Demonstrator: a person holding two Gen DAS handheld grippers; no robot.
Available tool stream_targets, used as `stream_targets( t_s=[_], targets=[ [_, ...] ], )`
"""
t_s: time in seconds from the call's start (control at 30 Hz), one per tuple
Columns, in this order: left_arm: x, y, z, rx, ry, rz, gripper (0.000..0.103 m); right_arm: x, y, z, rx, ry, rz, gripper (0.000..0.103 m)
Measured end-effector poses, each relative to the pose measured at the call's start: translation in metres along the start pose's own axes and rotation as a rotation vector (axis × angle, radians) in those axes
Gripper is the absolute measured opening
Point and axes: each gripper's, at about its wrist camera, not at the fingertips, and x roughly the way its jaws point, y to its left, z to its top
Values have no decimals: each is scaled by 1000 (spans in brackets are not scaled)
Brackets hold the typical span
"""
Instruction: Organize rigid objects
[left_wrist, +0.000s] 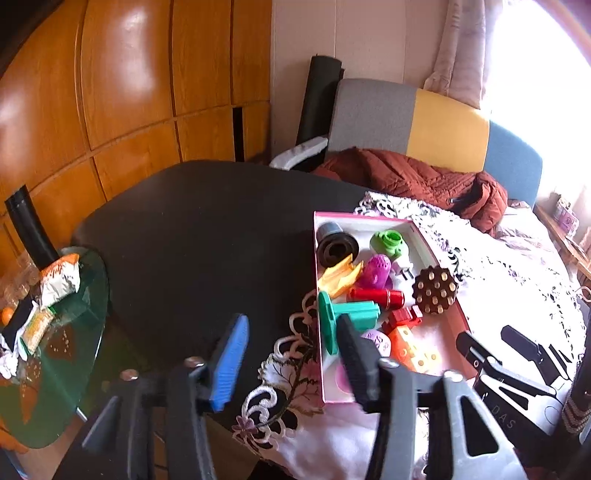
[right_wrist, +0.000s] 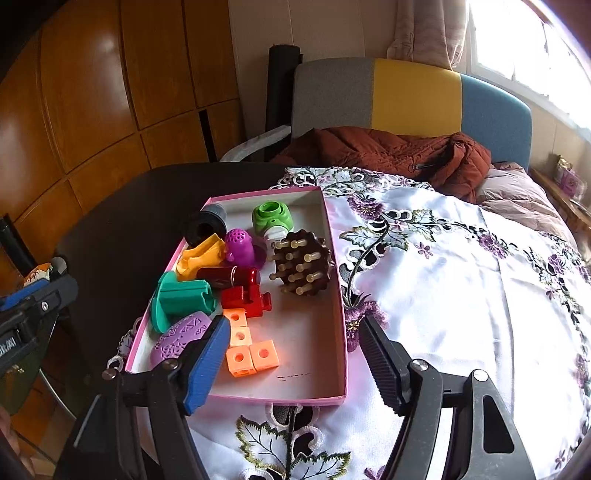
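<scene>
Covering bench (right_wrist: 122, 206), embroidered cloth (right_wrist: 443, 280) seen; pink tray (right_wrist: 334, 280) of toys laid near wood-panelled wall (right_wrist: 110, 92); both tongs (left_wrist: 291, 354) (right_wrist: 295, 354) held apart, empty.

One pink box (right_wrist: 338, 295) holds ten toys: two purple, two green, two red, four others.

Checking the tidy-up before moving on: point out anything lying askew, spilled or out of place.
Nothing is spilled; every toy sits inside the pink box. The pile is just jumbled: the brown peg ball leans against the box's right wall, and the teal spool lies on its side.
</scene>
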Motion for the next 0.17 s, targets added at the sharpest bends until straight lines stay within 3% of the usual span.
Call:
stream_targets(
  t_s=[0.17],
  targets=[
    [-3, -2, 5, 15, -21, 9, 46, -1, -4, 2, 9, -13, -8, 72]
  ],
)
